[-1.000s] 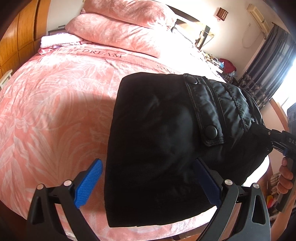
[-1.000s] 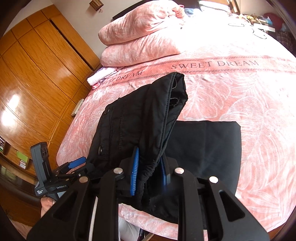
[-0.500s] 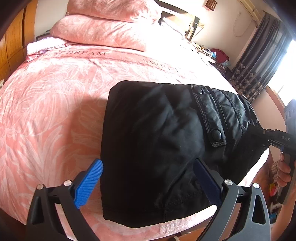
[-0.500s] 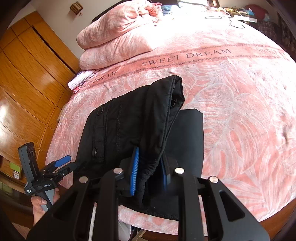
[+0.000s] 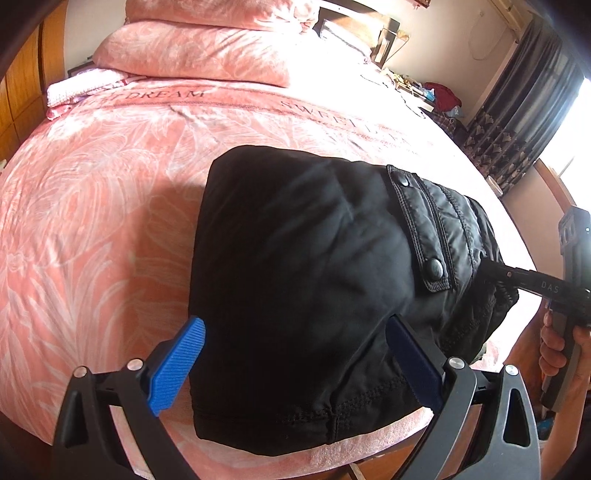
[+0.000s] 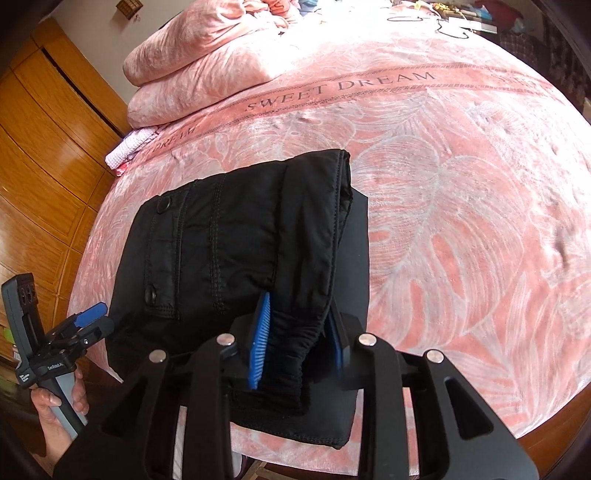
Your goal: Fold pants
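Pants waistband pinched in right claw.

Matt black cloth pants lie on plush pink bedspread; glossy wooden wardrobe.

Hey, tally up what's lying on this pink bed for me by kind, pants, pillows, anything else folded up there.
Black padded pants: 1
Pink plush pillows: 2
Folded pink-and-white towel: 1
Total: 4 on the pink leaf-print bedspread

One pair of pants, two pillows, two grippers.
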### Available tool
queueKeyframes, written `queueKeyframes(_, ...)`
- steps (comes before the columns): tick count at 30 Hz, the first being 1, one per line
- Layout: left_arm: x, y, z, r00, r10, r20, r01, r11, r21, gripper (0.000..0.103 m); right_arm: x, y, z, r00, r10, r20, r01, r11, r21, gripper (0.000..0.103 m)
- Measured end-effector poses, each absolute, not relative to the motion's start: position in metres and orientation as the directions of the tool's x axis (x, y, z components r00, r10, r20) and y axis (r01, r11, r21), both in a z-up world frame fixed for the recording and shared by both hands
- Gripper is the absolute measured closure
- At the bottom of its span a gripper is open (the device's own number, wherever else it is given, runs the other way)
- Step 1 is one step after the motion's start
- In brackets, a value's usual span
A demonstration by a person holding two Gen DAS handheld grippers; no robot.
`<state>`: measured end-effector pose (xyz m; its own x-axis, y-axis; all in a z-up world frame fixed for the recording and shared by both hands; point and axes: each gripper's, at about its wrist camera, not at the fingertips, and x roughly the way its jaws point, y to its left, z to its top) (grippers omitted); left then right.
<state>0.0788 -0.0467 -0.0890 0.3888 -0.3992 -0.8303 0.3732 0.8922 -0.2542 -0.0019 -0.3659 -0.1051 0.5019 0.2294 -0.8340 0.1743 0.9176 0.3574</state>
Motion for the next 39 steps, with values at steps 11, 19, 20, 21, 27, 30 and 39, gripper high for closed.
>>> queueKeyframes(11, 0.092, -0.049, -0.091, 0.389, -0.365, -0.846, 0.325, 0.914, -0.245, 0.004, -0.001, -0.380, -0.083, 0.562, 0.186, -0.806, 0.182, 0.923, 0.339, 0.042)
queueKeyframes(19, 0.091, -0.056, -0.089, 0.394, -0.356, -0.847, 0.330, 0.915, -0.232, 0.004, 0.044, -0.398, -0.089, 0.559, 0.252, -0.790, 0.168, 0.899, 0.405, 0.046)
queueKeyframes(20, 0.091, -0.057, -0.089, 0.395, -0.349, -0.849, 0.331, 0.917, -0.223, 0.004, 0.050, -0.398, -0.092, 0.553, 0.259, -0.792, 0.167, 0.897, 0.410, 0.052)
queueKeyframes(21, 0.092, -0.058, -0.090, 0.397, -0.342, -0.852, 0.331, 0.919, -0.215, 0.004, 0.055, -0.399, -0.096, 0.549, 0.269, -0.791, 0.168, 0.892, 0.420, 0.056)
queueKeyframes(27, 0.097, -0.056, -0.098, 0.381, -0.335, -0.862, 0.319, 0.923, -0.217, 0.004, 0.064, -0.399, -0.093, 0.568, 0.346, -0.747, 0.131, 0.858, 0.497, 0.094)
queueKeyframes(30, 0.098, -0.054, -0.099, 0.380, -0.336, -0.862, 0.310, 0.924, -0.224, 0.004, 0.061, -0.400, -0.081, 0.595, 0.337, -0.729, 0.120, 0.860, 0.495, 0.095)
queueKeyframes(39, 0.099, -0.058, -0.105, 0.379, -0.324, -0.867, 0.314, 0.926, -0.209, 0.004, 0.062, -0.401, -0.114, 0.529, 0.243, -0.813, 0.207, 0.892, 0.401, 0.075)
